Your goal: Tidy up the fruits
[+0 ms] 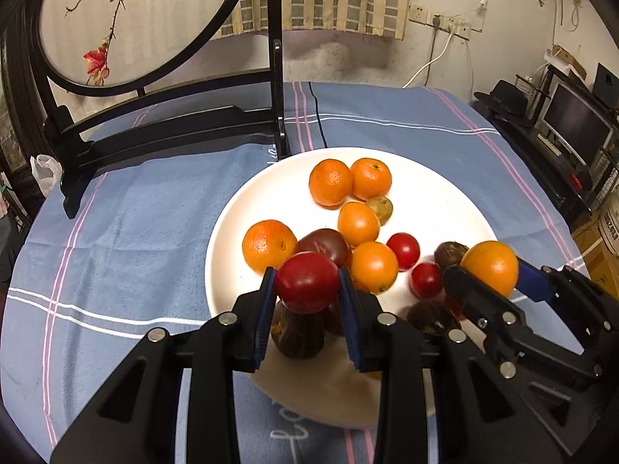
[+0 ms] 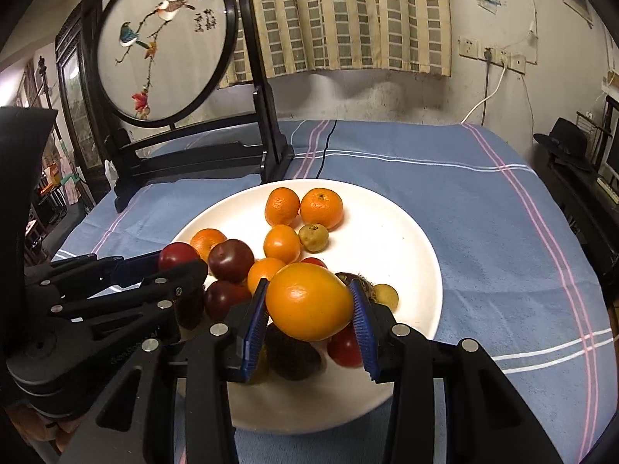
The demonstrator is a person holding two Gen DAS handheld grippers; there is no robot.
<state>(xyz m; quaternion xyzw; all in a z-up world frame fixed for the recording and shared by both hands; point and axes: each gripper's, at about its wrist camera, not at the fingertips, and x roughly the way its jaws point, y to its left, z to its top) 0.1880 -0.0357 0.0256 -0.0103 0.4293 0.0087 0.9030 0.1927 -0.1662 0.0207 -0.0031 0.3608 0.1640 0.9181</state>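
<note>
While both grippers hold fruit above it, a round white ceramic plate [image 1: 445, 208] sits on a blue striped tablecloth [image 1: 127, 232], carrying a loose heap of mixed fruit.

On the left, the left gripper [image 1: 307, 284] is closed on a shiny red tomato-like fruit [image 1: 307, 282], pinched between its blue pads just above the near-left part of the pile. To its right, the right gripper [image 2: 309, 305] is closed on a large smooth orange fruit [image 2: 309, 301], held over the near-right part of the plate.

Sorting looks barely begun. Four orange citrus at the far side of the plate sit loosely together, but nearer in, orange, red and brown fruit lie mixed and touching. No second dish or sorted row is visible, so I cannot tell where the two held fruits are meant to go.

Counting as far as the views allow: seven orange citrus fruits, one of them held. About six red fruits: the held one, two dark red plum-like ones, and three small bright red ones. Two small yellow-green round fruits. Roughly three brown, rough-skinned fruits near the front, partly hidden by the grippers, so that number is uncertain.

Behind the plate, far left, stands a black wooden frame holding a round painted bird screen [image 2: 166, 38].
</note>
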